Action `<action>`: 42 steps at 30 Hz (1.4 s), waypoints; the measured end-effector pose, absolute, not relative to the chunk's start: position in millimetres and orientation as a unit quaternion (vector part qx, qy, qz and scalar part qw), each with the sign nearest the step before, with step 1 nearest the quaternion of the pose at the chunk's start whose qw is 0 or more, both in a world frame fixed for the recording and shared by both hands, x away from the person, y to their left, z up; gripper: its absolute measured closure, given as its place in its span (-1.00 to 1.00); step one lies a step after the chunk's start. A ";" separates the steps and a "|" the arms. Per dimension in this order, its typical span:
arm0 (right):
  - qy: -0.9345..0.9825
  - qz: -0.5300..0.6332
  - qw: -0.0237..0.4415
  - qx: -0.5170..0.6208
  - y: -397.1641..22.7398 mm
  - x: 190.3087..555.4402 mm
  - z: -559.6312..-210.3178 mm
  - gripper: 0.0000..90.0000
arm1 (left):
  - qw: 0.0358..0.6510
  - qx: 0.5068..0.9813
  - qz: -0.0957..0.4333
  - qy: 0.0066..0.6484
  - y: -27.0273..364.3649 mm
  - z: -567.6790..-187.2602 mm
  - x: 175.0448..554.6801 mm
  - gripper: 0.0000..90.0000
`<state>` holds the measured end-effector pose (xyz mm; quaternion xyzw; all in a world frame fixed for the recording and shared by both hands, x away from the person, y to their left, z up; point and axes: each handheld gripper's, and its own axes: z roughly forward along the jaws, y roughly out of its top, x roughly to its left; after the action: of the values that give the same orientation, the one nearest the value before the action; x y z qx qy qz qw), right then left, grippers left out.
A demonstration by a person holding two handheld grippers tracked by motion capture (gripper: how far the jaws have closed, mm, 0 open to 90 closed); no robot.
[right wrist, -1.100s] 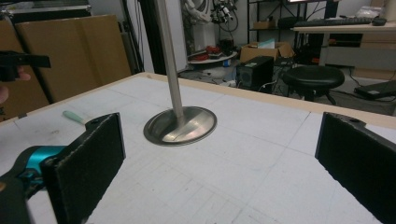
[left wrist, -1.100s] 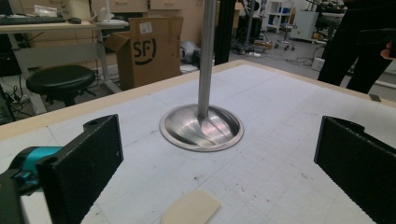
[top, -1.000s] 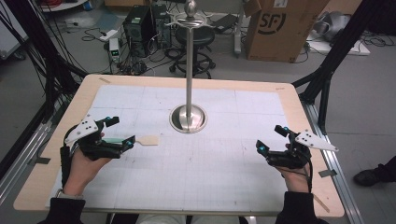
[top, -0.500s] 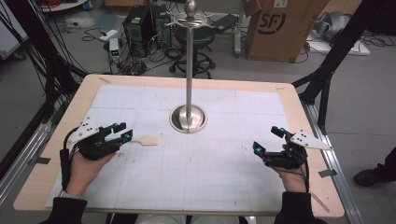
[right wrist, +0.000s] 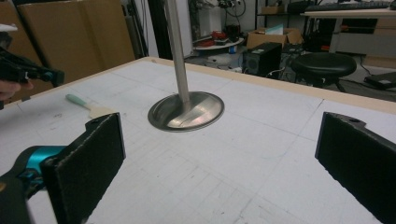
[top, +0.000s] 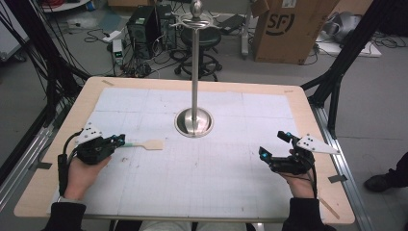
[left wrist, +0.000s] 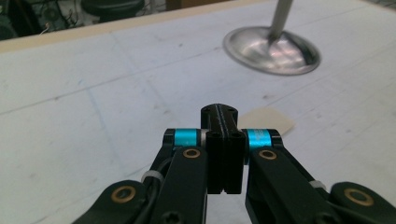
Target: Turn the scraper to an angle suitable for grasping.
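small spatula (top: 144, 144) lies flat on table mat (top: 144, 192), left of steel stand (top: 194, 121). left gripper (top: 119, 140) jaws have just closed on its green handle, low, for lifting. right gripper (top: 274, 146) idle, jaws apart.

high view: above, looking forward-down | tool views: low, close | shared: steel stand (top: 193, 121)

Mint-handled tan spatula (top: 146, 144), silver stand (top: 194, 121)
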<state>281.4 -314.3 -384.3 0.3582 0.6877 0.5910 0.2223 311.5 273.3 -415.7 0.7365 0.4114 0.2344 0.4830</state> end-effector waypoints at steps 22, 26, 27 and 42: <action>0.699 0.582 0.214 0.356 -308.9 285.0 -389.5 -0.99 | 0.385 0.787 0.199 0.439 276.7 -445.6 324.1 1.00; 0.699 0.582 0.214 0.355 -308.8 285.0 -389.5 -0.99 | 0.383 0.785 0.204 0.443 277.2 -447.4 327.1 1.00; 0.700 0.582 0.213 0.356 -308.7 285.0 -389.6 -0.99 | 0.383 0.784 0.206 0.442 277.6 -447.8 327.8 1.00; 0.704 0.578 0.215 0.353 -305.9 286.0 -390.9 -0.99 | 0.411 0.756 0.226 0.456 275.8 -446.2 335.2 1.00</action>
<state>286.0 -305.9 -390.9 0.3527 0.7036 0.5783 0.2146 335.2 275.8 -446.2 0.7561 0.4565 0.2259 0.4109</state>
